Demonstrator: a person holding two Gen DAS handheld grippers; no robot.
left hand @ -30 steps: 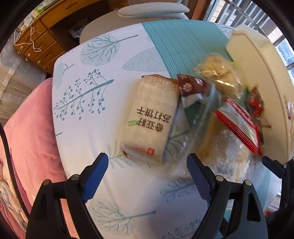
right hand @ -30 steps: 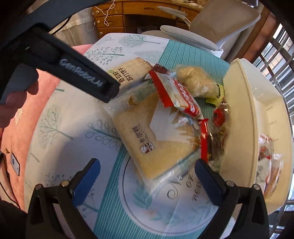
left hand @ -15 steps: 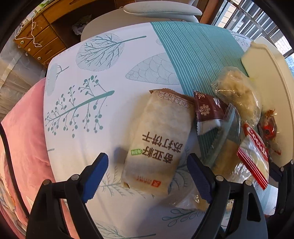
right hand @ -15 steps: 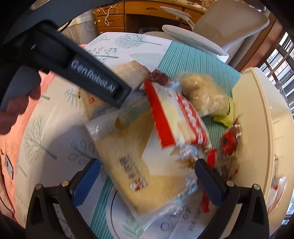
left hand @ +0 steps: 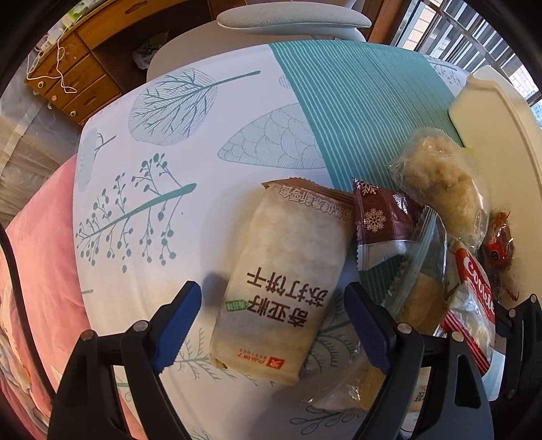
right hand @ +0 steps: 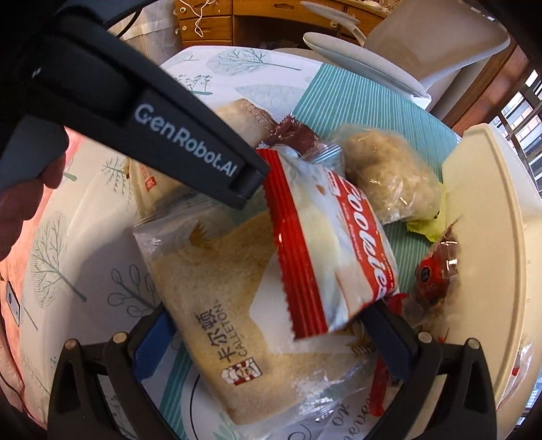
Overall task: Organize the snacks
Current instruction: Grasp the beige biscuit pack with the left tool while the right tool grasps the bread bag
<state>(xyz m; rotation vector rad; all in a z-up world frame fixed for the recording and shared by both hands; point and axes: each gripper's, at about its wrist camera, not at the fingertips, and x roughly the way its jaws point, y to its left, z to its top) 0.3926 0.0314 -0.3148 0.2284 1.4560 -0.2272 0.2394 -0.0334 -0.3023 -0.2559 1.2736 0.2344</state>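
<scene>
A pile of snacks lies on the leaf-print tablecloth (left hand: 162, 176). My left gripper (left hand: 274, 325) is open, its jaws on either side of the near end of a beige cracker pack (left hand: 288, 277) with Chinese text. My right gripper (right hand: 271, 342) is open around a clear toast bag (right hand: 216, 298), with a red-and-white cookie pack (right hand: 325, 243) lying on top. A brown snowflake packet (left hand: 379, 216), a clear bag of pale puffs (left hand: 440, 179) and a red wrapped sweet (right hand: 433, 274) lie beside them. A cream storage box (right hand: 481, 237) stands to the right.
The left gripper's body (right hand: 142, 111) crosses the upper left of the right wrist view. A grey chair (left hand: 291, 17) and a wooden drawer desk (left hand: 67, 74) stand beyond the table. A pink cushion (left hand: 37, 270) lies off the left edge.
Both grippers have moved down closer to the pile. The cracker pack now lies between my left jaws, and the toast bag and cookie pack between my right jaws.
</scene>
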